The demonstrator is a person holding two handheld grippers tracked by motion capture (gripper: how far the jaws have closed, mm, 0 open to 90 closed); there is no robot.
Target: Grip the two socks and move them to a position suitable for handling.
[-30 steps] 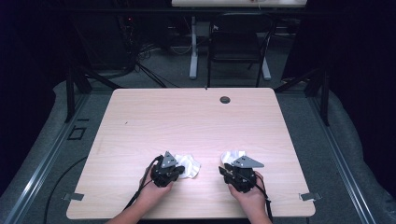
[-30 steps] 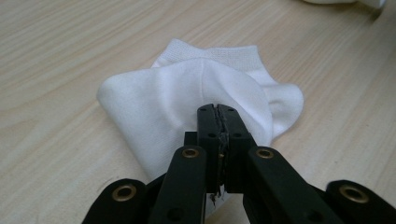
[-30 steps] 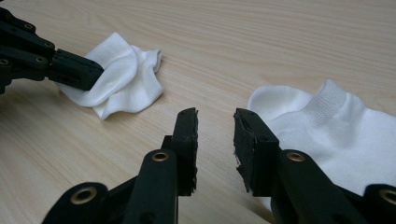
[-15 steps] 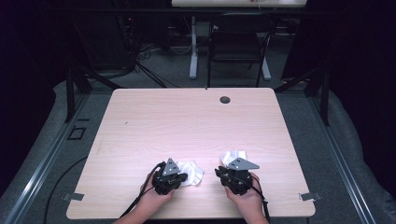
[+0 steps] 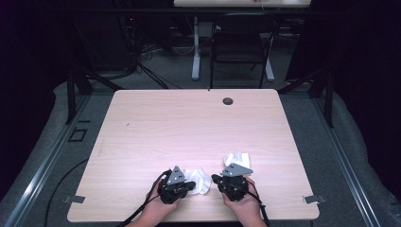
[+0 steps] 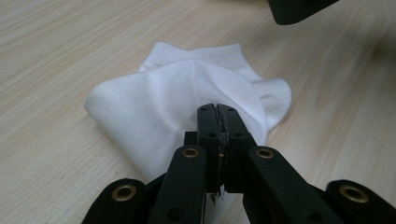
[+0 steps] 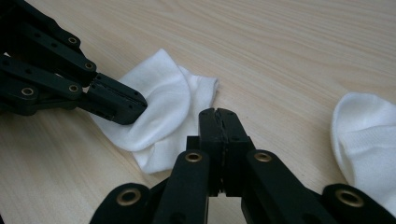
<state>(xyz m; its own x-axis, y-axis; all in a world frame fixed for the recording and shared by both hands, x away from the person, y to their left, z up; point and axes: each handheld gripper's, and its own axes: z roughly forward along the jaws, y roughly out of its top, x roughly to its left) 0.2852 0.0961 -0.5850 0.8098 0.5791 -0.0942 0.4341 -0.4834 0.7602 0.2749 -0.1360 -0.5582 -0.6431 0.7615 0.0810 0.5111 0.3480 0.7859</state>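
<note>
Pale wood counter (image 5: 189,127), left gripper (image 6: 218,112) clamped on a crumpled white sock (image 6: 187,102), right gripper (image 7: 218,116) just closing, nothing between its jaws, just beside that sock, second sock (image 7: 369,135) off to its right

My work lies on a pale wood-grain table (image 5: 189,127) with a small dark round hole (image 5: 228,101) near its far edge. Beyond it a dark chair (image 5: 241,45) stands on the grey floor (image 5: 302,109), beside a white table leg (image 5: 195,52). Black cables (image 5: 142,66) tangle at the back left. Metal rails (image 5: 42,165) flank both sides.
</note>
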